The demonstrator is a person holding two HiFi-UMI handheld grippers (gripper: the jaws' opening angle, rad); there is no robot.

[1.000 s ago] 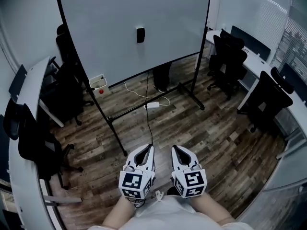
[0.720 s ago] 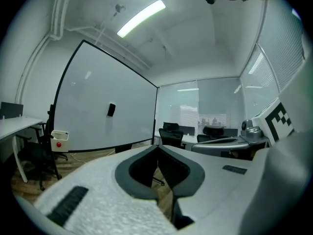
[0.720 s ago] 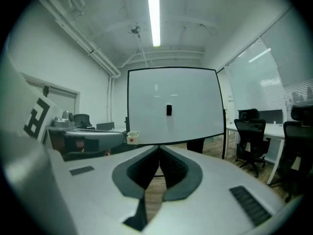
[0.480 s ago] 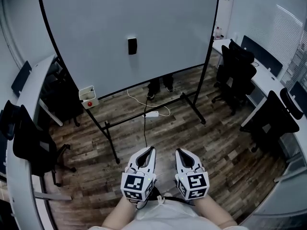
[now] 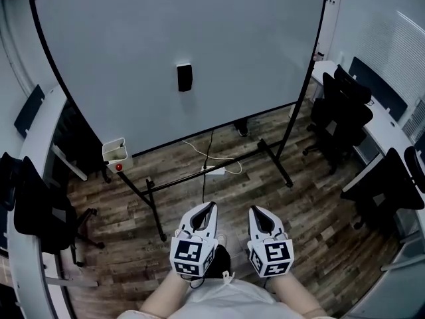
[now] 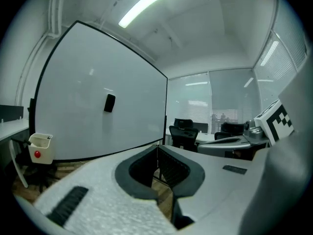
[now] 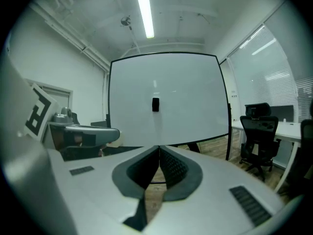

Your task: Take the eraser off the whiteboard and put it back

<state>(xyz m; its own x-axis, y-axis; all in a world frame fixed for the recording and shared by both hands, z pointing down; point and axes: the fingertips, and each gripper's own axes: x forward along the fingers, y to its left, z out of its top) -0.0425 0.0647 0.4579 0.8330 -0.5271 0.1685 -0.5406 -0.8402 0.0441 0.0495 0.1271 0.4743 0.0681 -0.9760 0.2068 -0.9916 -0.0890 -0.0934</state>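
While my left gripper (image 5: 206, 209) and right gripper (image 5: 258, 212) hang with jaws pressed together and empty, the eraser (image 5: 184, 77) sits well ahead, stuck on the middle of the whiteboard (image 5: 265, 38); I judge it light, rigid, probably magnetic, best pinched across its narrow sides

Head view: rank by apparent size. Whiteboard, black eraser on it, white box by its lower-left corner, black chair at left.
1. large white whiteboard
2. black office chair
3. small white box
4. black rectangular eraser, close to the box
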